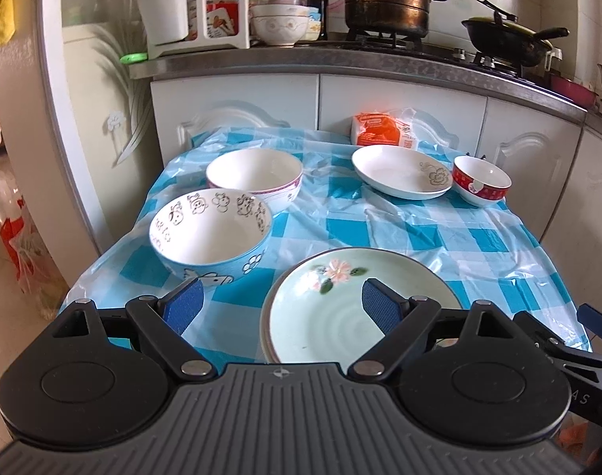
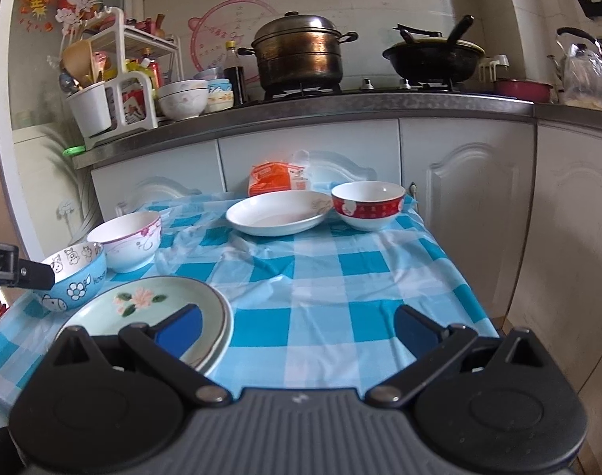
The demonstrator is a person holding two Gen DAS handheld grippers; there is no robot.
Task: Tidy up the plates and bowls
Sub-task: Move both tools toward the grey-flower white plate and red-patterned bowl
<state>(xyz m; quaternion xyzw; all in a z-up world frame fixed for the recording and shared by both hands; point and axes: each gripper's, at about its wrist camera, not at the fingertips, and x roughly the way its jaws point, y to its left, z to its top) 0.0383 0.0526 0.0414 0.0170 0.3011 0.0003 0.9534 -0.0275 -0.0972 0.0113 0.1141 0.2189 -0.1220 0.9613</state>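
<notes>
Left wrist view: left gripper (image 1: 281, 306) is seen low centre, jaws spread wide, nothing clamped. A glazed pale-green flower plate (image 1: 332, 316), stacked on another plate, sits at lower centre; a round cartoon bowl (image 1: 212, 233) at left, a pink-trimmed bowl (image 1: 255, 178) behind it. A grab seems not yet begun; bowls likely need nesting next.

Right wrist view: right gripper (image 2: 297, 328) is held apart, empty, over crinkled checked plastic cloth (image 2: 340, 277). A shallow white plate (image 2: 279, 213) touches a red bowl (image 2: 368, 204), upper centre.
</notes>
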